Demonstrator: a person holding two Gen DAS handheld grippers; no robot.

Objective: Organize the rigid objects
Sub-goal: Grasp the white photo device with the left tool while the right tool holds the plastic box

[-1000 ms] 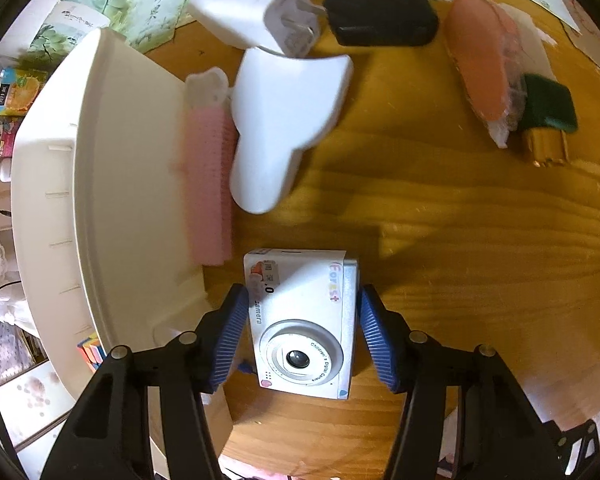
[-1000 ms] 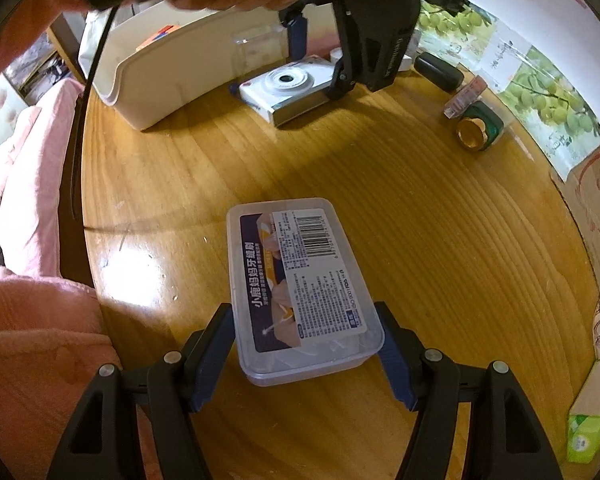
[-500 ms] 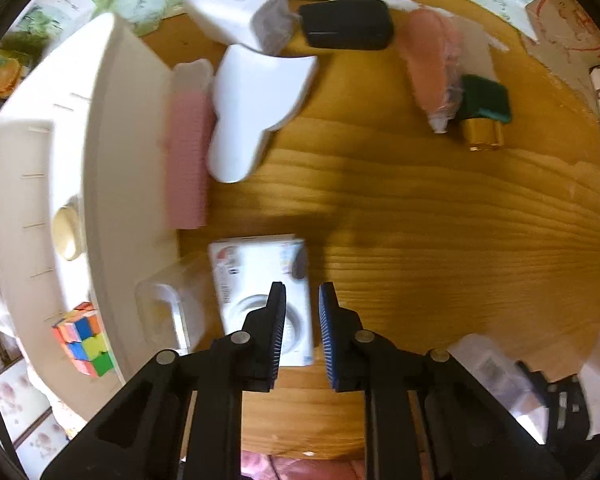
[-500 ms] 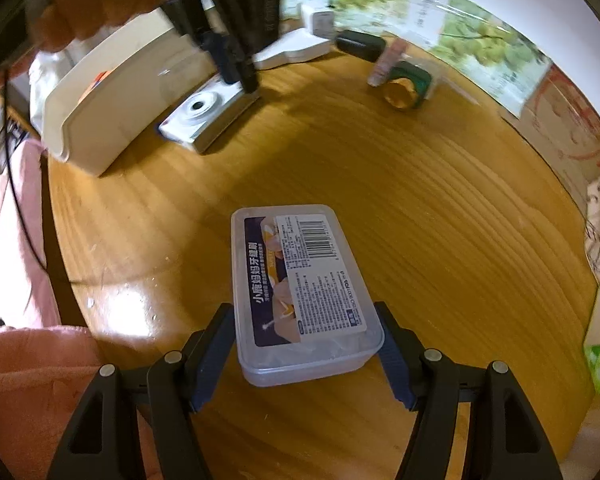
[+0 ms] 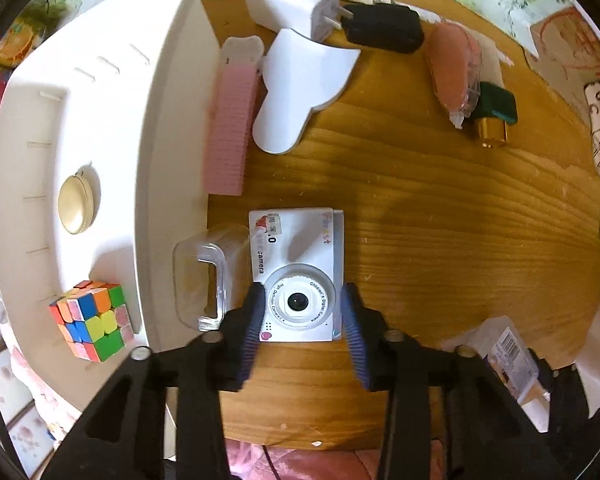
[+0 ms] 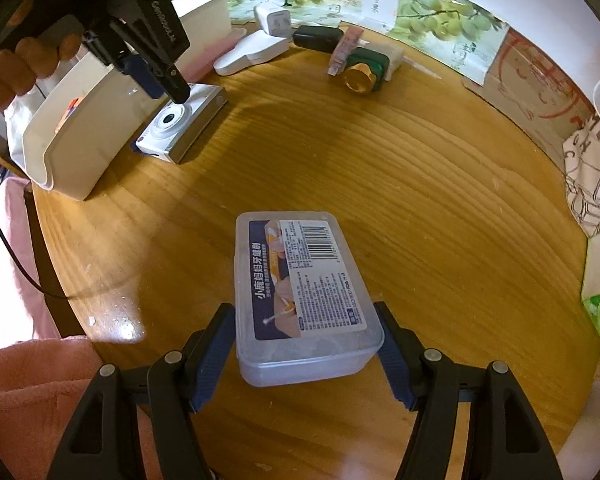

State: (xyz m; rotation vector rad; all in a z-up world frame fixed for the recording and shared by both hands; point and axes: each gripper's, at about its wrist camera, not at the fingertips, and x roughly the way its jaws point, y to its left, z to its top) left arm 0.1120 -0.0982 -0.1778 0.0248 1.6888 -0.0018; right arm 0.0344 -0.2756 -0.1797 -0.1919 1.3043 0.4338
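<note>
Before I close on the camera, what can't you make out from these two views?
- Left wrist view: whether the left gripper pads touch the white camera; they flank it closely.
- Left wrist view: what the clear plastic case holds, lost in glare.
- Right wrist view: the white bin's contents, hidden by its wall.
- Right wrist view: the plastic box's contents, covered by its label.
</note>
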